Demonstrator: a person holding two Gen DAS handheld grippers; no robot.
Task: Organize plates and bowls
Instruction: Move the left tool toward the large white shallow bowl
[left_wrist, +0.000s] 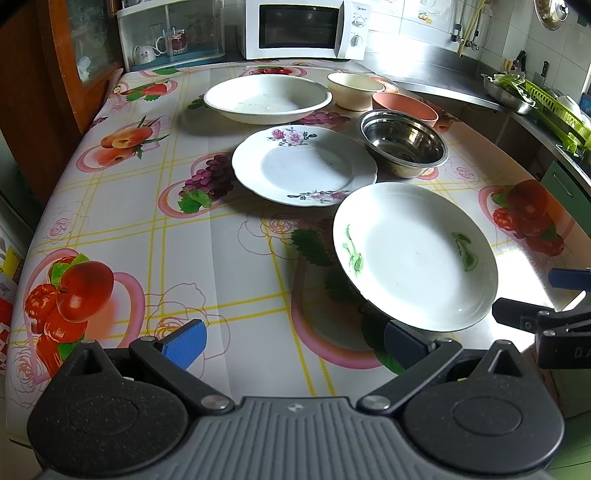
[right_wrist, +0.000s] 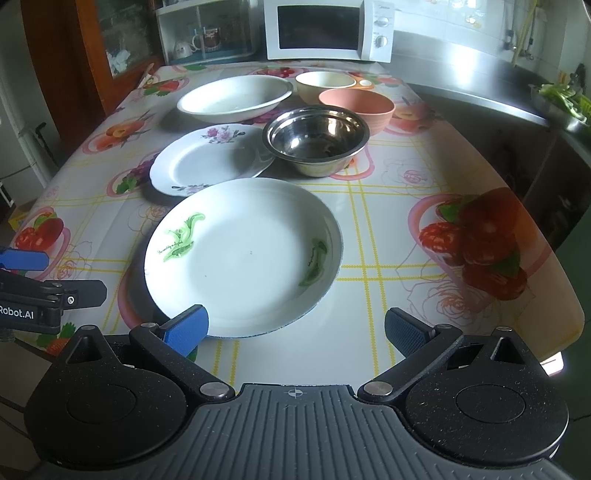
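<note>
Sitting on a fruit-print tablecloth (right_wrist: 369, 206) are six dishes, none of them stacked. Closest to the near edge, a white plate with green leaf marks (right_wrist: 243, 254) is found, and just behind it a rose-patterned plate (right_wrist: 207, 162) is seen, their rims close together. A steel bowl (right_wrist: 316, 138) is placed right beside the rose plate on its right (its rim seems to overlap the plate's edge in the right wrist view, though contact can't be confirmed). Further back, a wide white basin (right_wrist: 232, 98) is set on the left, with a cream bowl (right_wrist: 325, 86) and a terracotta-pink bowl (right_wrist: 356, 107) to its right, the pink one just behind the steel bowl. A white microwave (right_wrist: 328, 31) is parked at the far end.

The left gripper (left_wrist: 295, 345) is held low over the near edge with its blue pads spread wide, nothing between them; its right pad is seen just at the rim of the green-leaf plate. The right gripper (right_wrist: 295, 332) is likewise spread wide and empty, its left pad right up against the same plate's near rim.
</note>
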